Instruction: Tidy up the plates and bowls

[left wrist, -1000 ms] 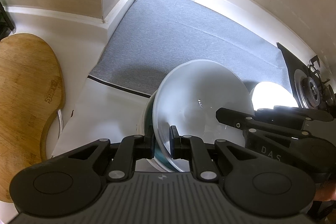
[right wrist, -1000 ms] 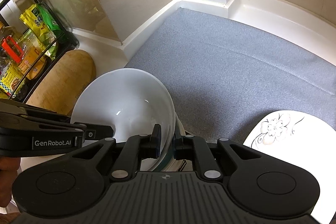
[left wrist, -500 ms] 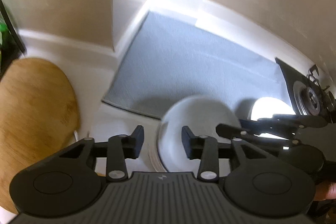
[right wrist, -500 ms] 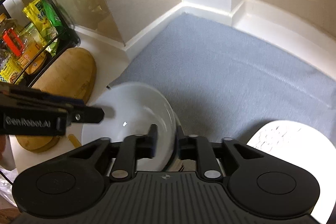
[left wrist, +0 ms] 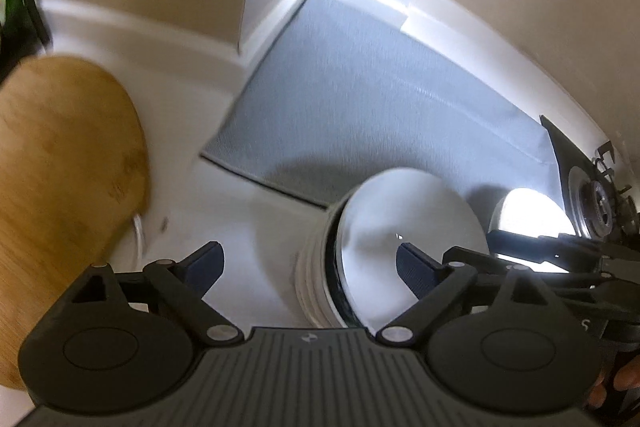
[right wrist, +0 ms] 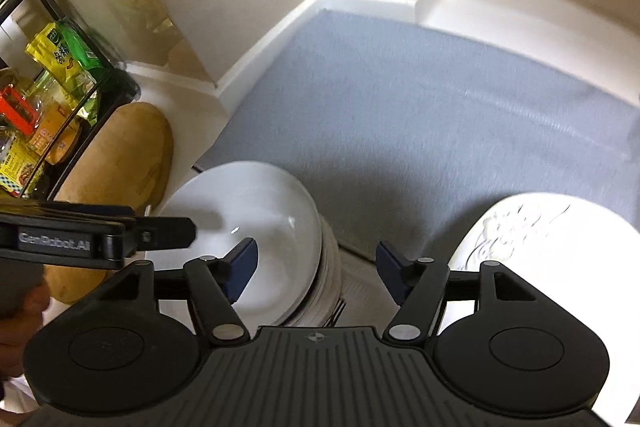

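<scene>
A large white bowl (left wrist: 404, 227) (right wrist: 256, 211) rests on top of a stack of white dishes (left wrist: 314, 279) (right wrist: 332, 267) on the white counter. My left gripper (left wrist: 310, 269) hovers above the stack's left rim, jaws opening wide, pads clear of the bowl. My right gripper (right wrist: 316, 267) hangs over the stack's right rim, jaws also opening, touching nothing. The right gripper's dark body shows at the right edge of the left wrist view, and the left gripper's at the left of the right wrist view. A flowered white plate (right wrist: 536, 251) (left wrist: 532, 215) lies on the grey mat to the right.
A grey mat (left wrist: 380, 115) (right wrist: 440, 115) covers the counter up to the corner walls. A wooden cutting board (left wrist: 60, 179) (right wrist: 120, 179) lies at left, beside a black rack of packets (right wrist: 48, 99). A gas burner (left wrist: 596, 195) sits at far right.
Both grippers were shut on the white bowl's rim a second ago; both have let go and spread wide. The bowl now sits lower, on the stack, and both views have pulled back.
</scene>
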`<state>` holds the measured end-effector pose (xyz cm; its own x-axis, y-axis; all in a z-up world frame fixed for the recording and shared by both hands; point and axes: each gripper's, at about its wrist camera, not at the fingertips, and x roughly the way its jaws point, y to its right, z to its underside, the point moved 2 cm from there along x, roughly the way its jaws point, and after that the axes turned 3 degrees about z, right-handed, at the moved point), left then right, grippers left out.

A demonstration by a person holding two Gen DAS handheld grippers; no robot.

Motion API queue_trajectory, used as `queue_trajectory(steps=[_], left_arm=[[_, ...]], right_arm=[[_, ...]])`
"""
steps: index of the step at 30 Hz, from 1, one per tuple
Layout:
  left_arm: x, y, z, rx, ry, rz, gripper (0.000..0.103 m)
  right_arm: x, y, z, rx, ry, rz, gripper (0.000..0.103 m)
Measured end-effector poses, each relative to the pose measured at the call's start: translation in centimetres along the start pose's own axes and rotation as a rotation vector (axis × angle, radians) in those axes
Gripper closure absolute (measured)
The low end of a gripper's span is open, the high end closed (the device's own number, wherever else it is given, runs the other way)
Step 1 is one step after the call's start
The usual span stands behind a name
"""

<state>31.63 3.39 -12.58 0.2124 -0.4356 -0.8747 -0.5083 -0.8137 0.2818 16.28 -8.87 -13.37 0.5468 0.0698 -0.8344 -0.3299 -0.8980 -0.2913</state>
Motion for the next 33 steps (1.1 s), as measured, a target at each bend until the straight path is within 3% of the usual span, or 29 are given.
queue_trajectory(steps=[4, 13, 33], left_arm=[[1.0, -0.8, 0.3, -0.056, -0.044, 0.031, 0.002], [2.3, -1.8, 0.4, -0.131, -0.084, 0.074, 0.001], [4.7, -1.6, 0.3, -0.147, -0.127, 0.07, 0.001]], right_arm=[[0.3, 0.1, 0.2, 0.022, -0.024, -0.013, 0.032], [1.8, 0.9, 0.7, 0.093, -0.102, -0.054, 0.031], [4.5, 1.4, 1.1, 0.125, -0.183, -0.058, 0.03]])
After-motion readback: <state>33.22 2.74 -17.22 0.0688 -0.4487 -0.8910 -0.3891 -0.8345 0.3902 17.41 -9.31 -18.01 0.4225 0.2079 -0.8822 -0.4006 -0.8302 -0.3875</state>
